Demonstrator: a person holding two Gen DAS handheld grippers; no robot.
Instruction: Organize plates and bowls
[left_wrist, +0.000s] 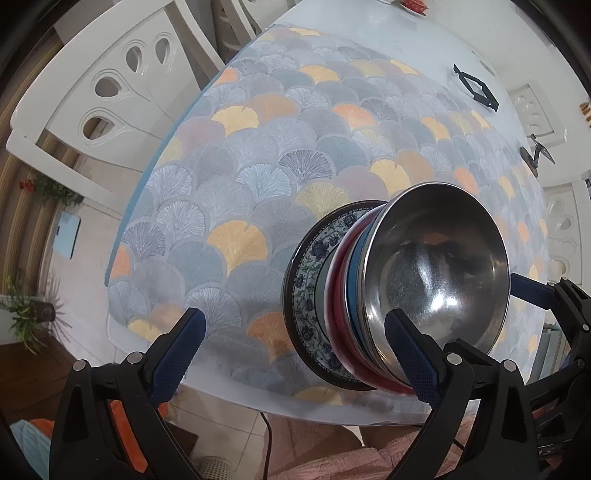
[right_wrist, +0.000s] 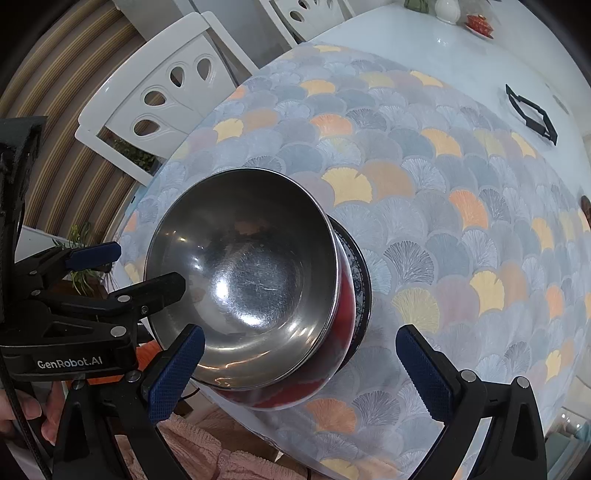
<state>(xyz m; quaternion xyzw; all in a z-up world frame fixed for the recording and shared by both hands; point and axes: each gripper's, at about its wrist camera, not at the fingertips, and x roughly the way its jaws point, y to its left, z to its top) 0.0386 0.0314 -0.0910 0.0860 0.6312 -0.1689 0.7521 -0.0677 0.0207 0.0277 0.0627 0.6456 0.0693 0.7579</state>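
Observation:
A stack stands on the fan-patterned mat (left_wrist: 258, 177) near the table's front edge. It has a blue-and-white patterned plate (left_wrist: 306, 295) at the bottom, a red bowl (left_wrist: 338, 280) and a blue bowl (left_wrist: 356, 273) above it, and a steel bowl (left_wrist: 436, 273) (right_wrist: 251, 273) on top. My left gripper (left_wrist: 295, 358) is open; its right finger overlaps the steel bowl's near rim and its left finger is over bare mat. It also shows at the stack's left as the left gripper (right_wrist: 140, 269). My right gripper (right_wrist: 301, 369) is open, its left finger by the steel bowl's near rim.
White chairs (left_wrist: 110, 88) (right_wrist: 166, 85) stand along the table's left side, and another chair (left_wrist: 532, 110) on the right. A black frame (left_wrist: 476, 88) (right_wrist: 532, 114) lies far right on the table. A red dish (right_wrist: 478, 22) and white pot (right_wrist: 447, 9) sit at the far end. A pink garment (left_wrist: 332, 450) is below the table edge.

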